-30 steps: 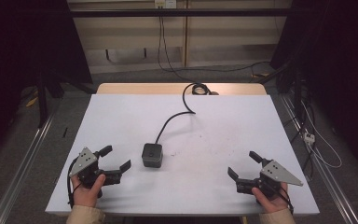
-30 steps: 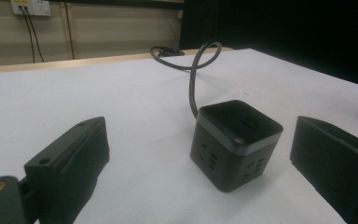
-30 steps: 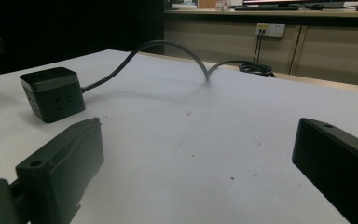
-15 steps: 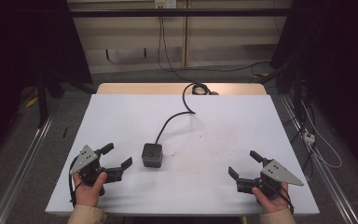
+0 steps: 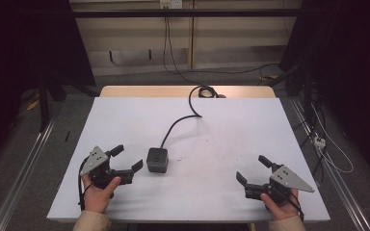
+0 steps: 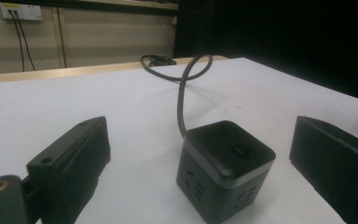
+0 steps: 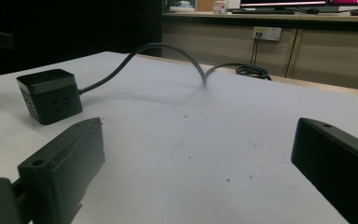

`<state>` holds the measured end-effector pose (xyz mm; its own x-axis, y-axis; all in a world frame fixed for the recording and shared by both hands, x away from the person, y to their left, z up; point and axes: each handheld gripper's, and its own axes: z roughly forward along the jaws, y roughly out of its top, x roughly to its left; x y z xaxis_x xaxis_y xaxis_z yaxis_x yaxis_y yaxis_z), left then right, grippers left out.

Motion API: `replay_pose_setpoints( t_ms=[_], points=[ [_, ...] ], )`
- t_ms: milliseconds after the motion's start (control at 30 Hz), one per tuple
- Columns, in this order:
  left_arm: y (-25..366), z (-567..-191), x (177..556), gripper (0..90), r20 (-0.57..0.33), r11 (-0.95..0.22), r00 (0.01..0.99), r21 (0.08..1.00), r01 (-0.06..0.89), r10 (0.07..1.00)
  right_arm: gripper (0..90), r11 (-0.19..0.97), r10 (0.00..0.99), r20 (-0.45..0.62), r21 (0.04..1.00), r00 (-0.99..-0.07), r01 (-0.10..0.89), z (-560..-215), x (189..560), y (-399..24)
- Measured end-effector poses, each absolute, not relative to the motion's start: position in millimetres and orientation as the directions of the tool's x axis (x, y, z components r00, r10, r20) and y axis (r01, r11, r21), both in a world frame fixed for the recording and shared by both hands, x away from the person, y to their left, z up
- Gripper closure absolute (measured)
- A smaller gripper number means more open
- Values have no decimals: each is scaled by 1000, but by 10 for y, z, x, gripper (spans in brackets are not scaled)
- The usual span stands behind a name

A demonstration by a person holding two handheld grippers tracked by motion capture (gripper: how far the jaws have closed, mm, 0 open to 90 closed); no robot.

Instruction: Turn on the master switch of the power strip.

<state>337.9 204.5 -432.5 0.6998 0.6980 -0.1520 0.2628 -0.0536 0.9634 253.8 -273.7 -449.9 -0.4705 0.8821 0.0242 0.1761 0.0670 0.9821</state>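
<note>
White tabletop (image 5: 231, 144) fills the middle of the high view, with a wooden strip along its far edge and grey floor around it. On it we see a black socket cube (image 5: 157, 159) standing flat, a little left of centre and toward our side. Its cord (image 5: 178, 122) runs off toward 1 o'clock, arches up and ends in a coil at the far edge. Our left gripper (image 5: 125, 161) sits at about 9 o'clock of the cube, just beside it, jaws spread wide and holding nothing; in the left gripper view the cube (image 6: 226, 170) stands between the two jaws without touching either. Our right gripper (image 5: 253, 171) rests well apart at about 4 o'clock, jaws wide apart and empty. Beyond the table we see a pale wall with sockets (image 5: 169, 4) and dangling cables.
</note>
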Motion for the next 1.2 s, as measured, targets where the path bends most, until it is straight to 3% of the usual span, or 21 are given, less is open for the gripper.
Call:
replay_pose_setpoints(
  t_ms=[1200],
  points=[
    [1804,-4290,3481,67,-163,-76,723,955,287,671,22,79,879,14,982,-477,173,-4501,2536,-2723]
  ],
)
